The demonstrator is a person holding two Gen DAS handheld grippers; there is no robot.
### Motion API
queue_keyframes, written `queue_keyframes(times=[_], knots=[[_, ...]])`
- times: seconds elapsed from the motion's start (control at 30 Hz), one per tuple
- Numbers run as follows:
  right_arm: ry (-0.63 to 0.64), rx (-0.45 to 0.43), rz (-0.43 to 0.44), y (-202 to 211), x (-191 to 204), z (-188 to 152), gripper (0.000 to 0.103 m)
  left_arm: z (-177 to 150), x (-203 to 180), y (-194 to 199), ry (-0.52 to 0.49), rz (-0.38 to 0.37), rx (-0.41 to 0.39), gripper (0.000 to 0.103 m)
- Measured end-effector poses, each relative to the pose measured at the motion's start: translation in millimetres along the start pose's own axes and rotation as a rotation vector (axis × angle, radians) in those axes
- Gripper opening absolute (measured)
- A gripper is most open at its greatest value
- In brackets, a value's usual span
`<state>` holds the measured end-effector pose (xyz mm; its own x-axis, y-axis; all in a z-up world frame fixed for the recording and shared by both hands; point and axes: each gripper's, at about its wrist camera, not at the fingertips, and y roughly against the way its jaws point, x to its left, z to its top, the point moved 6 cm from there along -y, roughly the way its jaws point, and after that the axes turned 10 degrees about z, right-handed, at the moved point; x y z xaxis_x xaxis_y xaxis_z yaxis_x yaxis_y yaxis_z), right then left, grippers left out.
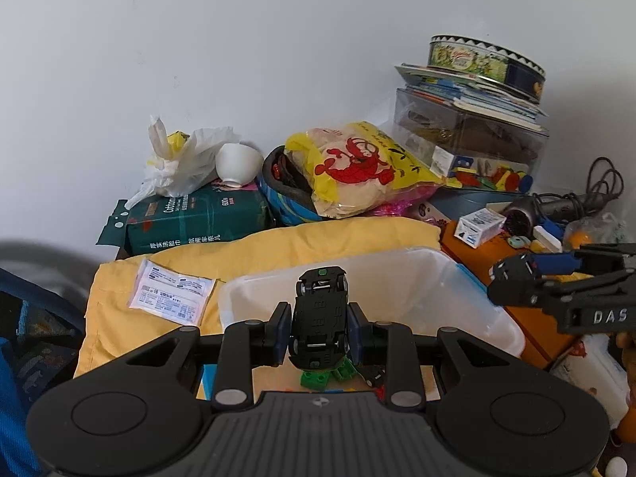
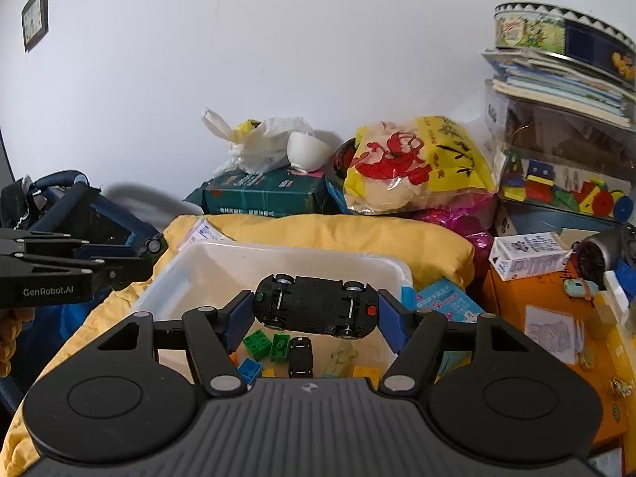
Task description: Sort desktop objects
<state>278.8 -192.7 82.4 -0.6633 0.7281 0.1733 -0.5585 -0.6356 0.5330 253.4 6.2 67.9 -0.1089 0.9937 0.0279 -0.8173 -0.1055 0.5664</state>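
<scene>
Both my grippers clamp toy cars, left gripper (image 1: 320,328) pinching a black car (image 1: 320,320) by its sides, underside up, right gripper (image 2: 316,312) gripping another black car (image 2: 316,306) end to end, both over white bin (image 2: 190,266), bricks (image 2: 258,344) inside, yellow pillow (image 2: 338,230) beyond.

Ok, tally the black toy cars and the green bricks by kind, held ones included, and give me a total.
Black toy cars: 3. One sits in the left gripper, one in the right gripper, and a small car lies in the bin.
Green bricks: 2, both in the bin.
Total: 5
</scene>
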Motion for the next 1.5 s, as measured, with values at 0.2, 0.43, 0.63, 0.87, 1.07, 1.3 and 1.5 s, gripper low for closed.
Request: queue_keyframes(times=[0.2,0.43,0.63,0.87,1.07,1.3,1.5], knots=[[-0.009,0.057,-0.009,-27,-11,1,0.069,3,-4,-17,-0.016,-0.005,0.037,0.037],[0.001,0.058,-0.027,-33,-18,3,0.078,-4,9,-15,0.0,0.033,0.035,0.045],[-0.015,0.039,-0.014,-11,-16,-20,0.079,-37,20,11,-0.006,0.034,0.011,0.052],[0.006,0.087,-0.008,20,3,-98,0.081,-135,23,31,-0.002,0.019,0.119,0.052],[-0.039,0.212,-0.023,16,4,-154,0.081,-201,14,22,-0.009,0.013,0.243,0.052],[-0.009,0.261,-0.041,-2,4,-161,0.081,-221,4,6,-0.05,0.0,0.294,0.037],[-0.006,0.273,-0.073,-27,11,-166,0.083,-222,-2,10,-0.086,-0.011,0.266,0.028]])
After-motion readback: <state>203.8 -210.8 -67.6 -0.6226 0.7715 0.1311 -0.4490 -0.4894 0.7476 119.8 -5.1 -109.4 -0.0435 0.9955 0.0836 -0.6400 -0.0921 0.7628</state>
